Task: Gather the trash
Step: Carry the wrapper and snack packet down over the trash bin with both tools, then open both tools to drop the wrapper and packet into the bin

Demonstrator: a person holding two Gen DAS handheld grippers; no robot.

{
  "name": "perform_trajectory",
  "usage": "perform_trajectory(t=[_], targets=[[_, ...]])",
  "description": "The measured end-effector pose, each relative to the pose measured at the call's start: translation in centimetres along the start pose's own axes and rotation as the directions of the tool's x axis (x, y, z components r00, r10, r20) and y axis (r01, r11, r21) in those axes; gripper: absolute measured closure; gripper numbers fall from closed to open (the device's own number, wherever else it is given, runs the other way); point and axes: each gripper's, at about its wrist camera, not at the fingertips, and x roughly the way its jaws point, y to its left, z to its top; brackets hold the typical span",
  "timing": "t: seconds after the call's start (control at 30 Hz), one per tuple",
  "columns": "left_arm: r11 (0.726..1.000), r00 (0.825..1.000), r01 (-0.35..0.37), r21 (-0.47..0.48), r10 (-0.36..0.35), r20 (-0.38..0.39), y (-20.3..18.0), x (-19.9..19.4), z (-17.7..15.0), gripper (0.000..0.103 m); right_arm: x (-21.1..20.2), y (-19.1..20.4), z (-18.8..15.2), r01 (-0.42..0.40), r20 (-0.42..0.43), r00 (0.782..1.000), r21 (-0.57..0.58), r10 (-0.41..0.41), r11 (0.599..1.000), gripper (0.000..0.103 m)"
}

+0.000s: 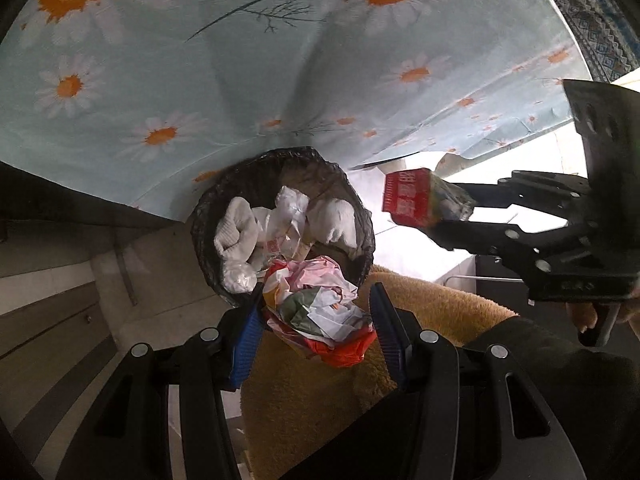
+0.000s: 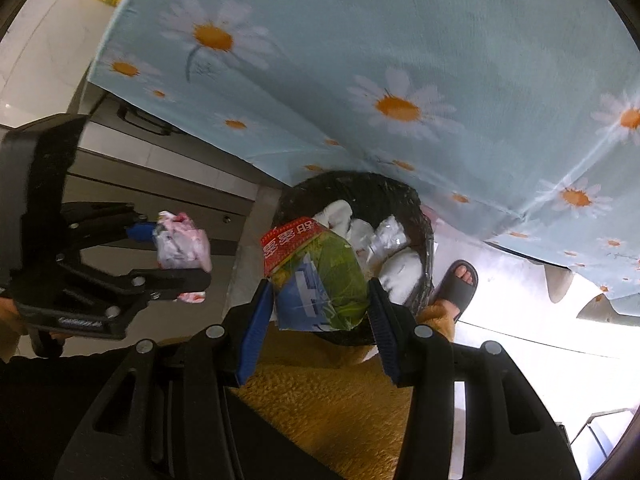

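Left gripper point(image 1: 316, 316) clamping crumpled wrappers point(image 1: 320, 304), bin point(image 1: 360, 216) below

Thin glossy black plastic bin liner point(image 1: 362, 216); crinkled shiny plastic snack wrapper point(image 2: 320, 280) (red-topped); matt light-blue daisy-print cloth point(image 1: 240, 80); fuzzy mustard fleece point(image 2: 320, 392).

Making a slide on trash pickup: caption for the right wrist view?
Right gripper holds a crumpled snack wrapper above the black-lined bin.
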Motion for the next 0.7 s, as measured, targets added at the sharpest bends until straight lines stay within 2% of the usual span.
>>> perform_trajectory(t=[0.2,0.27,0.3,0.33,0.4,0.7], targets=[[1.000,1.000,-0.012,-0.012,0.012,0.012,0.1,-0.3,0.2,0.052,-0.4,-0.1,0.5,-0.013,0.014,1.000,0.009,0.013,1.000,0.054],[0.999,0.999,-0.029,-0.021,0.029,0.018,0.2,-0.4,0.4,0.045,-0.7,0.0,0.6,-0.016,0.019,1.000,0.008,0.016,1.000,0.054],[0.999,0.999,-0.041,-0.024,0.041,0.020,0.2,-0.4,0.5,0.035,-0.8,0.0,0.6,-0.020,0.017,1.000,0.009,0.019,1.000,0.053],[0.999,0.999,-0.046,-0.024,0.047,0.021,0.1,-0.3,0.6,0.032,-0.8,0.0,0.7,-0.023,0.015,1.000,0.011,0.022,1.000,0.052],[0.999,0.998,-0.048,-0.024,0.049,0.026,0.0,-0.6,0.7,0.032,-1.0,-0.1,0.8,-0.025,0.019,1.000,0.019,0.025,1.000,0.046],[0.997,0.998,-0.057,-0.044,0.059,0.034,0.5,-1.2,0.8,0.032,-1.8,0.0,1.2,-0.045,0.032,0.998,0.028,0.044,0.999,0.045]])
